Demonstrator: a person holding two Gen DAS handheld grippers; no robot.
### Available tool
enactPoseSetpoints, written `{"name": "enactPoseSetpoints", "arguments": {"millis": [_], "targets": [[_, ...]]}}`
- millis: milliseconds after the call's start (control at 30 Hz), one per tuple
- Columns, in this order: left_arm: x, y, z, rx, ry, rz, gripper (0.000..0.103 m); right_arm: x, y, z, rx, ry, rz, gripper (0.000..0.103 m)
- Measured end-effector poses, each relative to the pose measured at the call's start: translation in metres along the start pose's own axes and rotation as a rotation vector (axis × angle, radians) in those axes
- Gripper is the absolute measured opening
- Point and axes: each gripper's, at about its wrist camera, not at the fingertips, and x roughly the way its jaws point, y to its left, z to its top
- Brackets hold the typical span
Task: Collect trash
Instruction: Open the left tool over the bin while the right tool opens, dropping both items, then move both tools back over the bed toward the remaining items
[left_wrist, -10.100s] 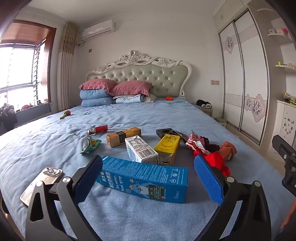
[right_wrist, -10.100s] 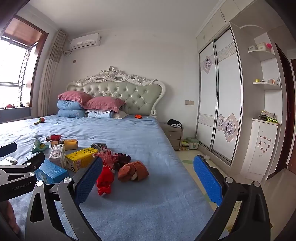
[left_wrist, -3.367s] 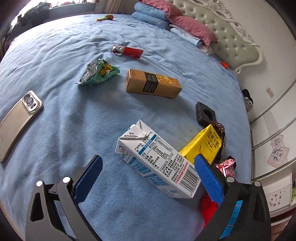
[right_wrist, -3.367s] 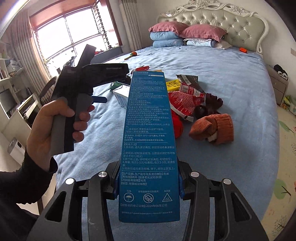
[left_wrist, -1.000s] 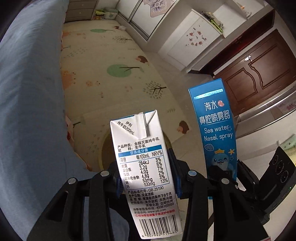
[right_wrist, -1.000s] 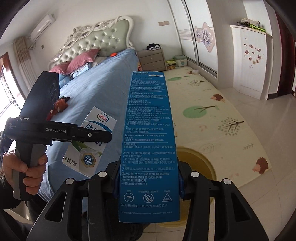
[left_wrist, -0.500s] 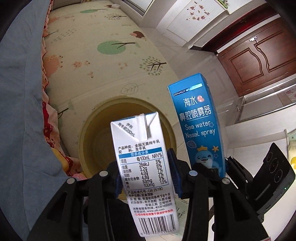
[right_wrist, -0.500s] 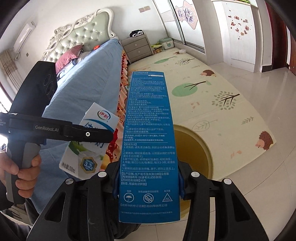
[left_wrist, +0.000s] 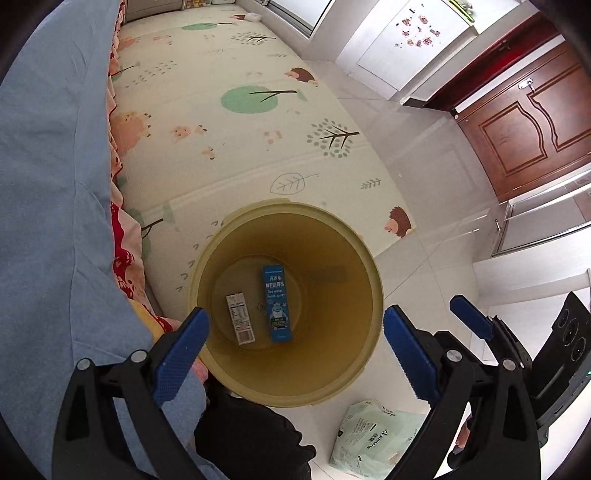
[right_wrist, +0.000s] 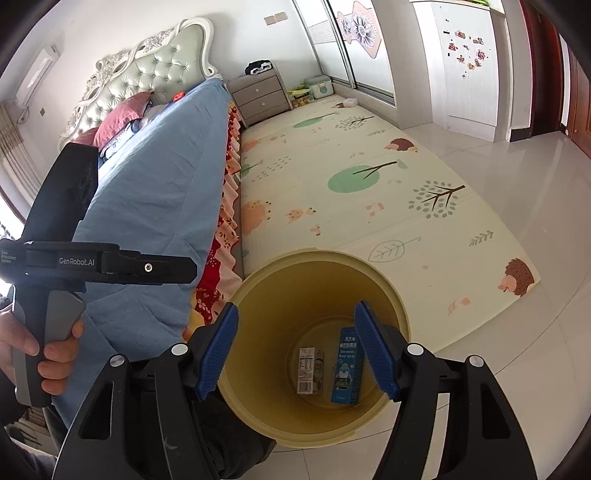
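Note:
A yellow trash bin (left_wrist: 365, 280) stands on the floor beside the bed; it also shows in the right wrist view (right_wrist: 258, 306). At its bottom lie a white milk carton (left_wrist: 240, 323) (right_wrist: 306, 374) and a blue nasal spray box (left_wrist: 276, 302) (right_wrist: 346, 365). My left gripper (left_wrist: 295, 354) is open and empty above the bin's near rim. My right gripper (right_wrist: 297, 350) is open and empty, also above the bin. The right gripper's blue finger (left_wrist: 471, 323) shows at the right of the left wrist view. The left gripper's body (right_wrist: 92, 262) shows at the left of the right wrist view.
The blue bed (left_wrist: 48, 192) runs along the left, its edge next to the bin. A patterned play mat (left_wrist: 240, 129) covers the floor beyond. A pale green packet (left_wrist: 373, 439) lies on the tiles near the bin. A nightstand (right_wrist: 258, 96) and wardrobe stand farther off.
Both grippers have opened. The milk carton and the blue nasal spray box have dropped from them into the yellow bin and now lie at its bottom.

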Motion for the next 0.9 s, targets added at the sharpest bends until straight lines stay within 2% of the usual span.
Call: {"name": "enactPoseSetpoints", "arguments": {"millis": [233, 433, 633, 900], "targets": [[-0.018, -0.007, -0.002, 0.026, -0.043, -0.024, 0.095, -0.011, 0.009, 0.005, -0.01, -0.018, -0.002, 0.063], [-0.046, -0.001, -0.002, 0.028, -0.106, -0.039, 0.095, -0.028, 0.033, 0.015, -0.042, -0.057, -0.008, 0.063], [-0.095, 0.019, -0.008, 0.022, -0.229, -0.03, 0.095, -0.035, 0.074, 0.03, -0.106, -0.095, 0.036, 0.063], [-0.179, 0.08, -0.026, -0.02, -0.426, 0.078, 0.095, -0.029, 0.152, 0.052, -0.207, -0.148, 0.157, 0.063]]}}
